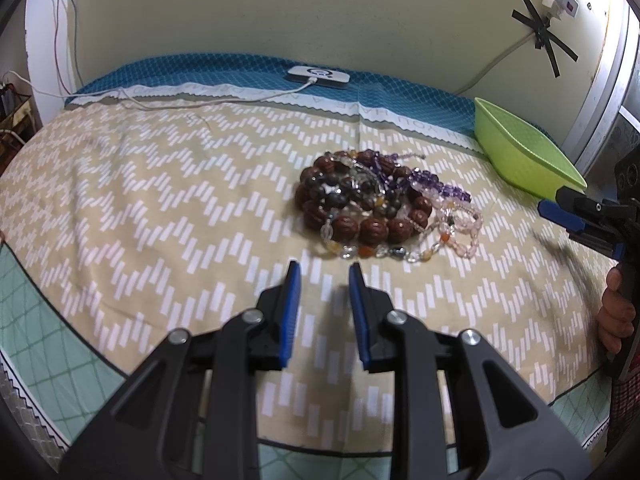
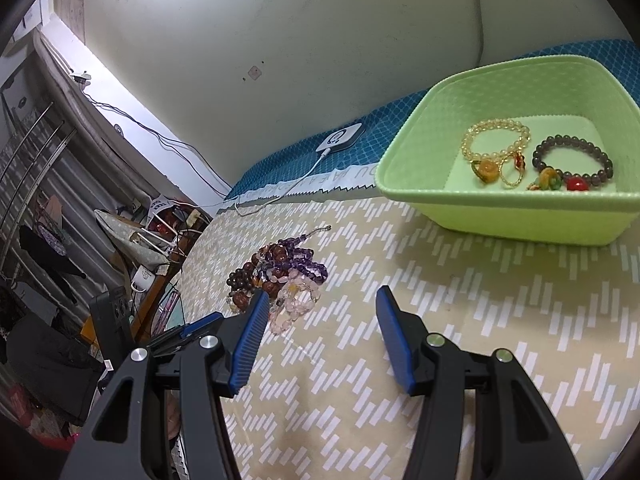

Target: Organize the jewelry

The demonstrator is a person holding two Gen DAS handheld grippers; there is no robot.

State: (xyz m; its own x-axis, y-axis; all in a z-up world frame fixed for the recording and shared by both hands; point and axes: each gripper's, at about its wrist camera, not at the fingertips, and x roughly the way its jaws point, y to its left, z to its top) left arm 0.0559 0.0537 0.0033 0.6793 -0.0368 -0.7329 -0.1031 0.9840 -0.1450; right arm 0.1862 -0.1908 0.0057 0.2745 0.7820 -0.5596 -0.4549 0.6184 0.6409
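Black, blue-padded left tongs (image 1: 324, 276) fill the lower left-wrist view, released, nothing between the pads, above the beige zigzag-patterned cloth (image 1: 160, 208) on the worktop. Just ahead lies a tangled heap of beaded bracelets (image 1: 376, 204): big brown carved beads, purple, pink and clear ones, too knotted to count. Only 1 corner of the light green plastic basin (image 1: 520, 156) shows here, its inside hidden. At the right edge the right tongs (image 1: 560, 210) and a hand (image 1: 616, 312) are cut off.

From the right wrist, the right tongs (image 2: 322, 300) stand released over bare cloth, 1 pad covering part of the heap. The basin's inside shows 1 yellow beaded bracelet (image 2: 496, 144) and 1 dark beaded bracelet (image 2: 572, 160).
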